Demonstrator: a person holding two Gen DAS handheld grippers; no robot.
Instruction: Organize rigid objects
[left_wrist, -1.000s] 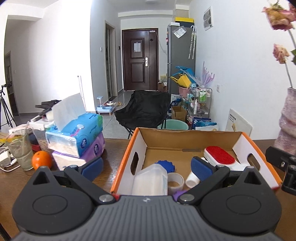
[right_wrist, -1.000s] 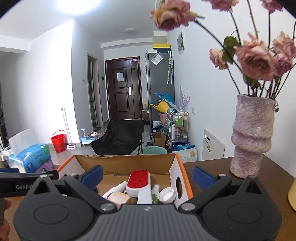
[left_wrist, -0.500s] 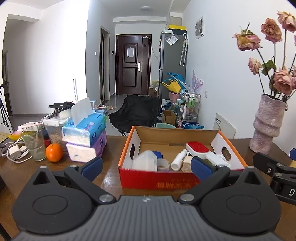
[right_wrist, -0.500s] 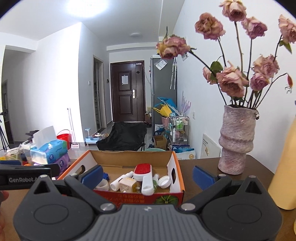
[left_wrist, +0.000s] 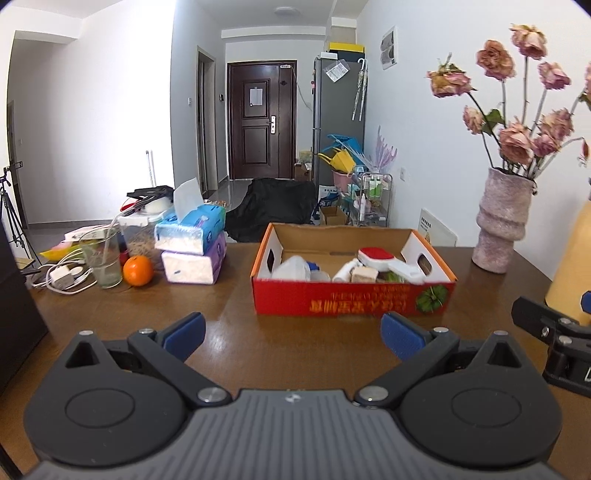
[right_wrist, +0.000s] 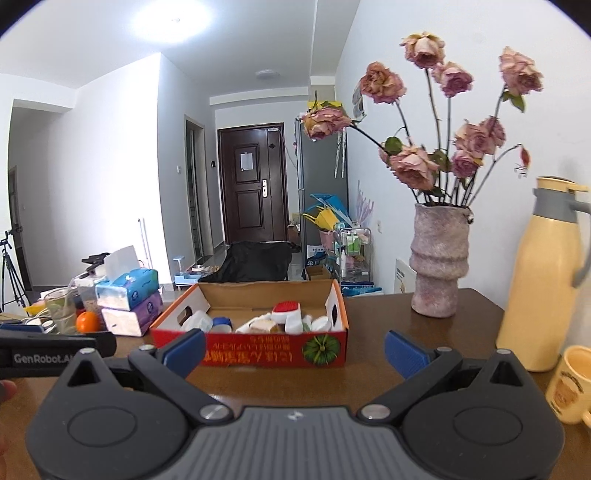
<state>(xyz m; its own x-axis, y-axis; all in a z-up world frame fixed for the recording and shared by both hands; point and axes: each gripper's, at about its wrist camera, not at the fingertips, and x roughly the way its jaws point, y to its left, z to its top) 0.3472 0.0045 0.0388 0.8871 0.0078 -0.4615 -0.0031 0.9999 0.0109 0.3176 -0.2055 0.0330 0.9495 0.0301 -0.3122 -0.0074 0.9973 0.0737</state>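
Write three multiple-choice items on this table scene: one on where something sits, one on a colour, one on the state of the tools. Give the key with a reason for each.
1. Where is the orange?
A. inside the cardboard box
B. on the table beside the glass
C. on top of the tissue packs

2. What colour is the head of the brush in the cardboard box?
A. red
B. green
C. yellow

3. How do the left tool and right tool stand?
A. both shut on an item
B. left open, right shut
C. both open and holding nothing

Key:
1 B, the orange rests on the wood next to the glass, left of the tissue packs.
2 A, a red pad tops the white brush body.
3 C, each tool's blue pads stand wide apart with only table and box between them.
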